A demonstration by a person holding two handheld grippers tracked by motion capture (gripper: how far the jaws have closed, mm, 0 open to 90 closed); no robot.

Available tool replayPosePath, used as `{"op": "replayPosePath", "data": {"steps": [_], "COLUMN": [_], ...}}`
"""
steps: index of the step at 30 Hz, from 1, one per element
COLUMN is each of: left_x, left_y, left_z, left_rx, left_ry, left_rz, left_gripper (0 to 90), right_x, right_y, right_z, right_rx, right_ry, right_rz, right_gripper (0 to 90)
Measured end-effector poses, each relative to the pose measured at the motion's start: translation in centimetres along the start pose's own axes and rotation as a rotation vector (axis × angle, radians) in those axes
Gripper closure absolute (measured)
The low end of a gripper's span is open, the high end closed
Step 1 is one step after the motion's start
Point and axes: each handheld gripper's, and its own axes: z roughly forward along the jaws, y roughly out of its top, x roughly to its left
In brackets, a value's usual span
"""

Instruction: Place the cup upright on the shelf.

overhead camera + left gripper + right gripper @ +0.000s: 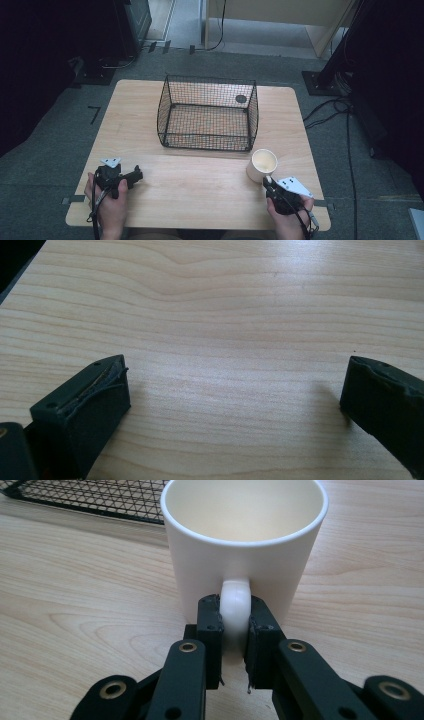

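Note:
A white mug (262, 164) stands upright on the wooden table (200, 185), just in front of the black wire basket (208, 114). My right gripper (269, 181) reaches it from the near side. In the right gripper view the two black pads (210, 625) press on either side of the mug's handle (234, 602), so the right gripper (234, 625) is shut on the handle. The mug (245, 540) is empty inside. My left gripper (134, 176) rests low over the table at the near left, jaws wide apart (235, 390), nothing between them.
The wire basket is empty and stands in the middle of the table; its near edge (90, 500) runs just behind the mug. A dark round mark (241, 99) lies behind the basket. Cables (330, 112) trail on the floor to the right.

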Motion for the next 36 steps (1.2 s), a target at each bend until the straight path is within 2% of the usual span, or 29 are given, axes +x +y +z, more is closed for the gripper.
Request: {"op": "replayPosePath", "data": {"steps": [2,10,11,13,20,36], "left_x": [0.0,0.0,0.0,0.0,0.0,0.0], "left_y": [0.0,0.0,0.0,0.0,0.0,0.0], "left_z": [0.0,0.0,0.0,0.0,0.0,0.0], "left_rx": [0.0,0.0,0.0,-0.001,-0.001,-0.003], "left_ry": [0.0,-0.001,-0.001,-0.003,-0.004,-0.006], "left_rz": [0.0,0.001,0.001,0.003,0.003,0.002], "left_gripper": [0.0,0.0,0.0,0.0,0.0,0.0], "right_x": [0.1,0.5,0.7,0.8,2.0,4.2], "right_y": [0.2,0.7,1.0,1.2,3.1,7.3], "right_z": [-0.4,-0.9,-1.2,-1.3,-2.1,-2.1], "right_rx": [-0.017,-0.029,-0.034,-0.04,-0.072,-0.146], "right_ry": [0.003,0.061,0.082,0.091,0.155,0.241], "right_rz": [-0.03,-0.029,-0.034,-0.042,-0.069,-0.123], "right_gripper": [80.7,80.8,80.8,80.8,80.8,80.8]}}
